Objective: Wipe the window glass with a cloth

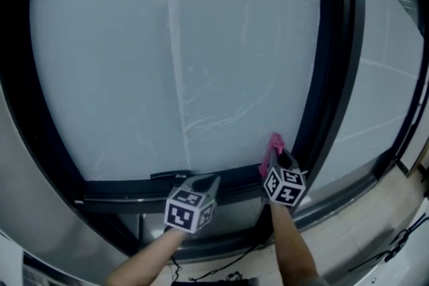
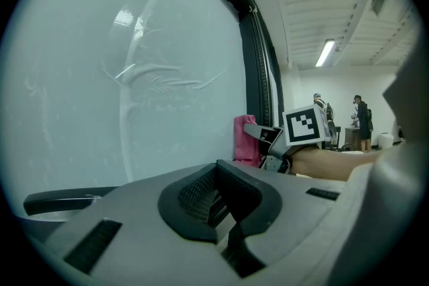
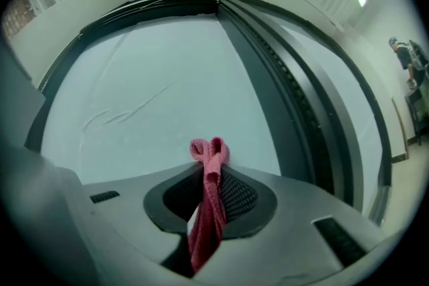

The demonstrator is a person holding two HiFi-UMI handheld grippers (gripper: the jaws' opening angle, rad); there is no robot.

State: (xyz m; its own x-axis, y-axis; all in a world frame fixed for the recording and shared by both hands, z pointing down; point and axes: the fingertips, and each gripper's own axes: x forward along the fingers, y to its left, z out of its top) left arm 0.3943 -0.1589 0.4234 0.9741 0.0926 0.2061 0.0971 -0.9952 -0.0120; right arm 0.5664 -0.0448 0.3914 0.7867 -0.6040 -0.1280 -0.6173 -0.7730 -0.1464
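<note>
Low in the head view, my right hand-held gripper [image 1: 275, 152] held the pink cloth [image 1: 275, 143] up near the glass [image 1: 167, 63], at its lower right corner beside the frame [image 1: 332, 77]. My left hand-held gripper [image 1: 203, 183] hung lower, by the sill [image 1: 120, 187].

From the left gripper view, its jaws were closed together on nothing.

From the right gripper view, the jaws pinched the cloth, bunched tip toward the glass. Streaks [image 3: 127, 110] marked the glass, so I judged the wiping barely begun, with nearly all of it left.
</note>
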